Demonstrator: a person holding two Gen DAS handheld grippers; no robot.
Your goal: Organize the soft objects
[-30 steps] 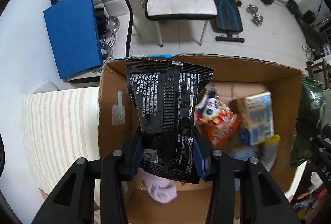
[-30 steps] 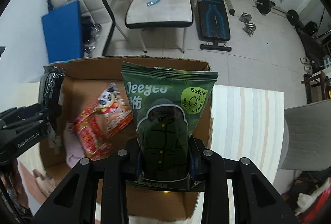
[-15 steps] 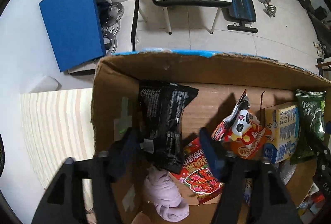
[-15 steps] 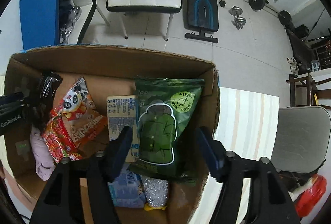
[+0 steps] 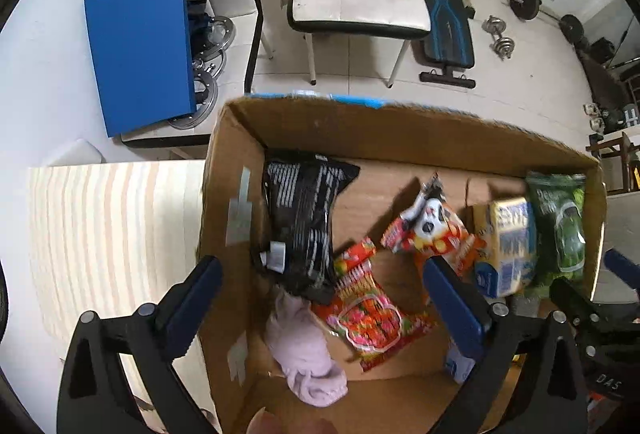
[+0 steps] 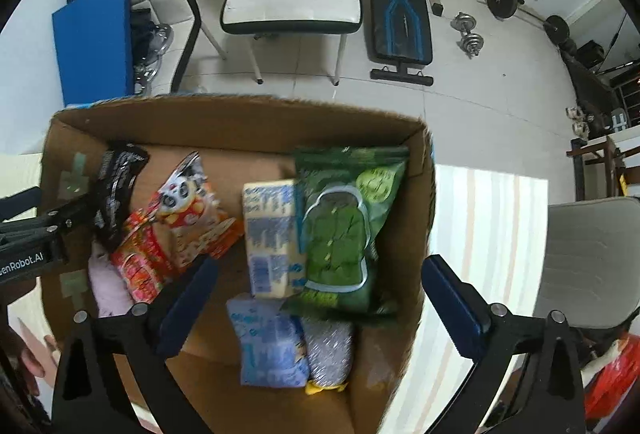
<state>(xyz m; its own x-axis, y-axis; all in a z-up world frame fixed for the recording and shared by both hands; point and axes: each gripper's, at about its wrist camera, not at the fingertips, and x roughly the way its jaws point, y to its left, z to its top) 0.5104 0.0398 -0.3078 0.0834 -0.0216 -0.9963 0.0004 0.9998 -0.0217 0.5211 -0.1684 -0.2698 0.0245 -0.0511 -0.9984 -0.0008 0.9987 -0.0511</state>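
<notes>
A cardboard box [image 5: 360, 129] [image 6: 240, 117] holds soft packs. A black pack [image 5: 300, 218] [image 6: 118, 189] lies at its left end and a green pack [image 6: 344, 230] [image 5: 560, 226] at its right end. Between them lie red snack bags [image 5: 368, 306] [image 6: 176, 226], a yellow-blue pack [image 6: 272, 238] [image 5: 508, 246], a pink cloth [image 5: 304, 350] and a blue pack [image 6: 268, 342]. My left gripper [image 5: 320, 274] is open and empty above the black pack. My right gripper [image 6: 320, 274] is open and empty above the green pack.
The box stands on a striped cloth [image 5: 112, 234] [image 6: 488, 254]. Behind it are a white chair [image 5: 356, 1] with a jacket, a blue board [image 5: 140, 45], a weight bench [image 6: 400, 17] and dumbbells [image 6: 468, 33]. A silver scrubber [image 6: 328, 354] lies at the box's near side.
Both grippers opened and let go: the black pack dropped into the box's left end, the green pack into the right end. Both grippers have since drawn back, wide open.
</notes>
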